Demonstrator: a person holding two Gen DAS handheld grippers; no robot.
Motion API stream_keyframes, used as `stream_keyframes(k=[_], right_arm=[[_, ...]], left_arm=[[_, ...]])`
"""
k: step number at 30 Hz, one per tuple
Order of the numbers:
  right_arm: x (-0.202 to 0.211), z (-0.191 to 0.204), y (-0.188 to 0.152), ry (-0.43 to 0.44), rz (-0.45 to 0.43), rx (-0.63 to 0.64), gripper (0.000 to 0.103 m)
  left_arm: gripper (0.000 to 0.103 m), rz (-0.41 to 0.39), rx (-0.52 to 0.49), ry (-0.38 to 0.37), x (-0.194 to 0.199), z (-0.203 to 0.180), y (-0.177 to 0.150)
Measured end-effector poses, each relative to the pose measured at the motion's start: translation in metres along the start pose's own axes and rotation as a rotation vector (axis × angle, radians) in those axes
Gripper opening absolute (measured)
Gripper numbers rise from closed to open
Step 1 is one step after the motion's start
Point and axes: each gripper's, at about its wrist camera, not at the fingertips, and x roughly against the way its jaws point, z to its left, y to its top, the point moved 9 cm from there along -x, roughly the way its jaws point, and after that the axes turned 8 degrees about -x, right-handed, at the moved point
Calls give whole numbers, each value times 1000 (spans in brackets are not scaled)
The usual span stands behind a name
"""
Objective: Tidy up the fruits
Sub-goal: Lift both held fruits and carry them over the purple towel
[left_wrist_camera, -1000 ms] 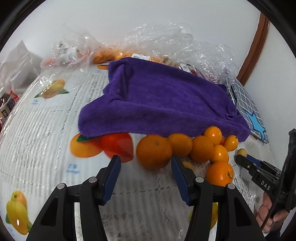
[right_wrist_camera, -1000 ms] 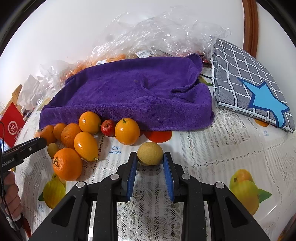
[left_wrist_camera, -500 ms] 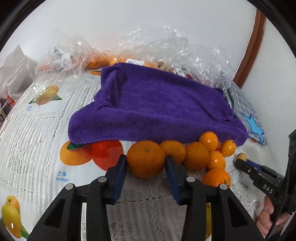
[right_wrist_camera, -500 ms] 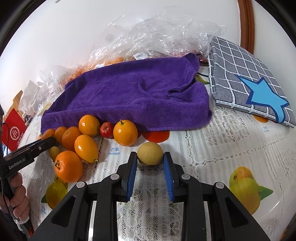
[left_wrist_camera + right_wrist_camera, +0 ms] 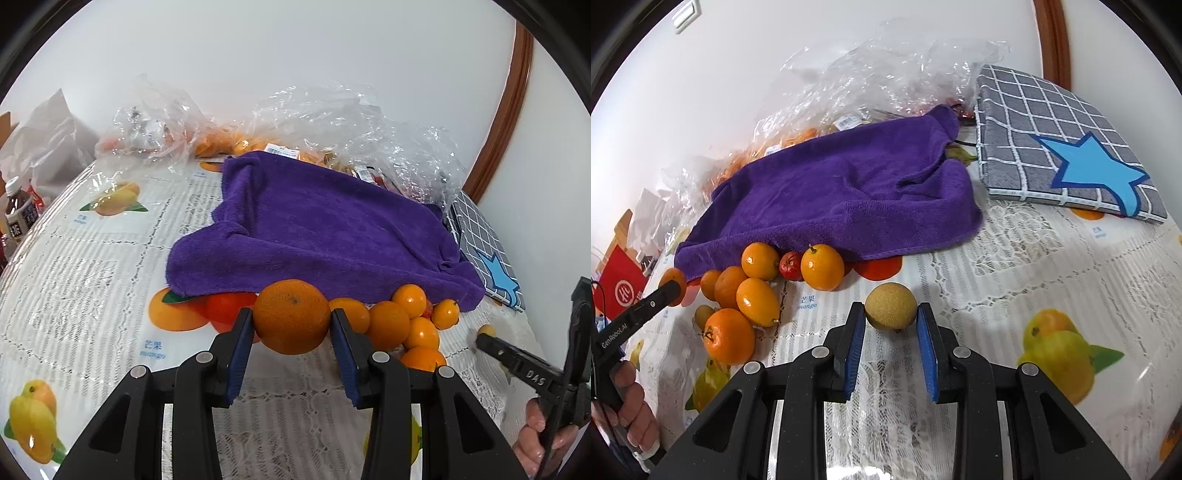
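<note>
Gripping orange (image 5: 291,321), dimple facing up

Bright, even, soft indoor light in both views; no hard shadows. Faint shade under the orange (image 5: 291,321) and beneath the towel (image 5: 317,236) edge. Small white glints on the glossy fruit pile (image 5: 746,295) and on the crinkled plastic (image 5: 886,74). Sheen along the tablecloth (image 5: 1052,280) at lower right. Strong fisheye bending, black corners all round. Sharp at centre, slightly soft toward the rim; no motion blur.
</note>
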Motion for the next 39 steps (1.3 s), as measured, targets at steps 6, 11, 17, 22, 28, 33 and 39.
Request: stream_keyframes(k=[6, 11, 17, 22, 28, 33, 39], right_arm=[[26, 8, 20, -2, -60, 24, 29], [46, 21, 42, 12, -115, 46, 29], [53, 33, 74, 17, -156, 57, 29], [44, 41, 100, 31, -169, 51, 29], [26, 50, 130, 35, -181, 67, 29], [6, 57, 149, 36, -175, 72, 29], [-19, 58, 159, 39, -152, 73, 29]], left_arm=[[40, -31, -3, 6, 13, -2, 20], [40, -58, -31, 11, 18, -7, 48], [40, -82, -51, 20, 17, -12, 85], [40, -87, -66, 31, 5, -16, 111], [40, -79, -70, 48, -17, -15, 130], [40, -48, -60, 38, -43, -17, 141], [40, -29, -60, 14, -70, -24, 145]])
